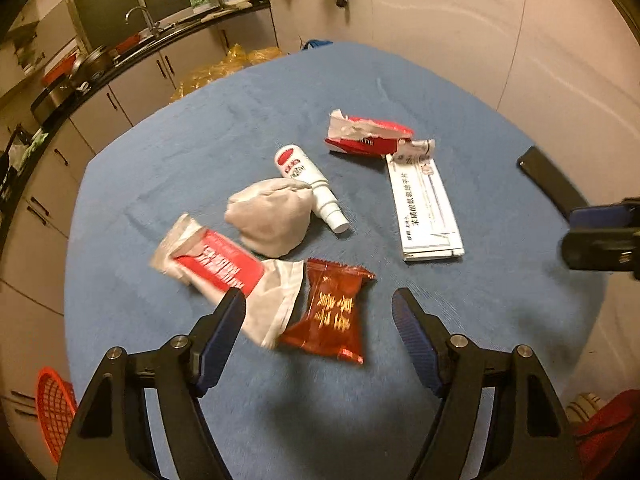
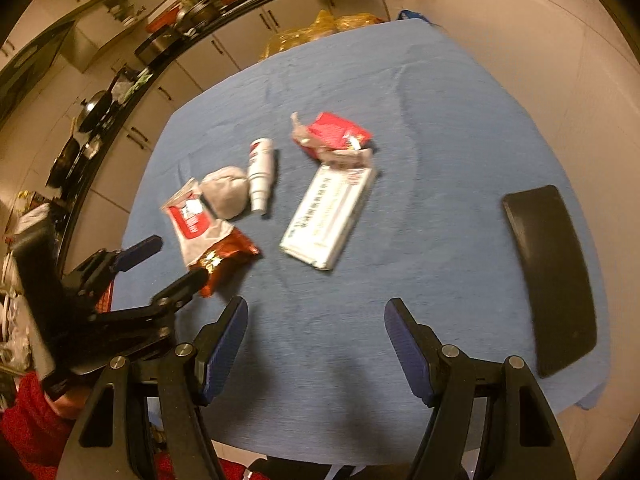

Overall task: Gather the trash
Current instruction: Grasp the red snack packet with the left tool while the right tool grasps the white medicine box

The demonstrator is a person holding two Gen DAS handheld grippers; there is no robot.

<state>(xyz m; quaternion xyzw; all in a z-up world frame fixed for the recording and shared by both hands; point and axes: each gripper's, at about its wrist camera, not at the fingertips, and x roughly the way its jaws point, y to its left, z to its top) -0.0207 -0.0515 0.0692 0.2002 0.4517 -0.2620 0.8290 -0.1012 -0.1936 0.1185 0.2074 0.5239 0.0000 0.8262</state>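
Trash lies on a blue-clothed table (image 1: 192,140). There is a dark red candy wrapper (image 1: 330,312) (image 2: 228,260), a red-and-white packet (image 1: 218,266) (image 2: 192,220), a grey crumpled wad (image 1: 272,216), a white bottle (image 1: 310,184), a flat white printed box (image 1: 426,208) (image 2: 328,216) and a torn red box (image 1: 368,136). My left gripper (image 1: 318,294) hovers open over the candy wrapper, its pads clear of it. My right gripper (image 2: 317,302) stands open above bare cloth, in front of the white box. Each gripper shows at the other view's edge.
A black flat slab (image 2: 556,276) lies on the table's right side. A red mesh basket (image 1: 52,412) sits low at the left, beyond the table edge. A kitchen counter (image 1: 100,68) and yellow bags (image 1: 224,68) stand behind the table, a plain wall to the right.
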